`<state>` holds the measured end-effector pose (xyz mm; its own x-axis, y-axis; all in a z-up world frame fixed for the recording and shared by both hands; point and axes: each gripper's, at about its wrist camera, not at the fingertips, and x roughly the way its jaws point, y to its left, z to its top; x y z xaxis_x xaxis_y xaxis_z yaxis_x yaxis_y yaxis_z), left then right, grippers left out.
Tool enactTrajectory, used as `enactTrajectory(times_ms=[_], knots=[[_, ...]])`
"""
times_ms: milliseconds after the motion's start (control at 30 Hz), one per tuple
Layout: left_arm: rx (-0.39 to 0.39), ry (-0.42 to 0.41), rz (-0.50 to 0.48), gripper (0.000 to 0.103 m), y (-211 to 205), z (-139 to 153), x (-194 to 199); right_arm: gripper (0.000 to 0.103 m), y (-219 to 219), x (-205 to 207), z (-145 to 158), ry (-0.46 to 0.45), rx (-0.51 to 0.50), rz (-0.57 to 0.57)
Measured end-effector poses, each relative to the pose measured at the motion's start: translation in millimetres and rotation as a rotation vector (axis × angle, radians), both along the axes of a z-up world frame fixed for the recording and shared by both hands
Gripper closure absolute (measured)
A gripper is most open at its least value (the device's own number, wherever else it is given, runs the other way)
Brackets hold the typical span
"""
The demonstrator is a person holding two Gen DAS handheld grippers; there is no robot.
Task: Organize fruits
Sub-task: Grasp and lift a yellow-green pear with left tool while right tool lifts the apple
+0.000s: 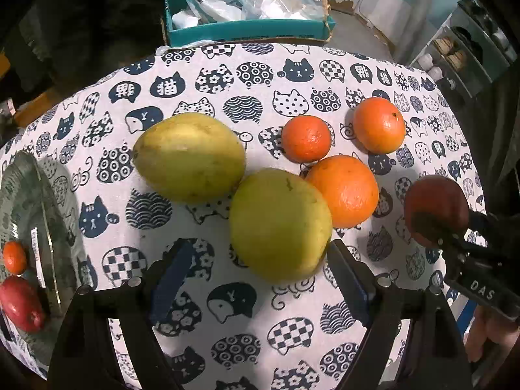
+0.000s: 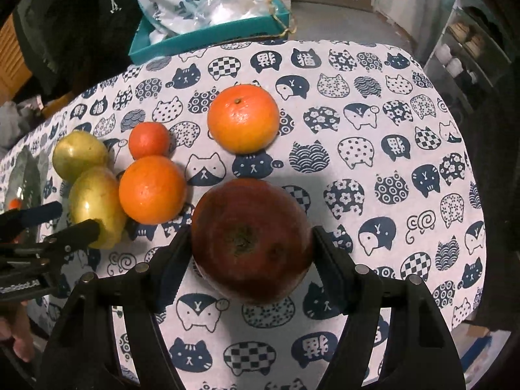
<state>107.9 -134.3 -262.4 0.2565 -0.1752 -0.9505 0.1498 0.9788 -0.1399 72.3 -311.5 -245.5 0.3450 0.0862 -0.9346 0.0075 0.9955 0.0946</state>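
Note:
On the cat-print cloth (image 1: 292, 74) lie two yellow-green fruits (image 1: 190, 157) (image 1: 279, 224) and three oranges (image 1: 305, 138) (image 1: 378, 125) (image 1: 344, 190). My left gripper (image 1: 260, 276) is open, with the nearer yellow-green fruit just ahead of its fingertips. In the right wrist view, my right gripper (image 2: 250, 239) is shut on a dark red apple (image 2: 250, 240), both pads against its sides. At the left edge, a glass plate (image 1: 45, 214) holds a small orange (image 1: 14, 256) and a red apple (image 1: 21, 304).
A teal box (image 1: 247, 29) with plastic bags stands beyond the table's far edge. Shelving (image 1: 461, 48) is at the far right. The cloth to the right of the oranges (image 2: 390, 149) is bare. A hand (image 1: 494, 331) grips the right tool.

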Motion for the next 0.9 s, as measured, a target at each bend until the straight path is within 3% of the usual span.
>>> enactTrajectory(times_ms=[333, 533, 900], knots=[[-0.025, 0.025, -0.003, 0.017, -10, -15, 12, 0.030, -10, -1, -4, 0.002, 0.016, -0.017], [-0.061, 0.027, -0.019, 0.027, -13, -18, 14, 0.030, -17, -3, -3, 0.002, 0.022, -0.029], [0.003, -0.002, -0.040, 0.031, -13, -15, 4, 0.030, -11, -2, 6, -0.022, 0.009, -0.016]])
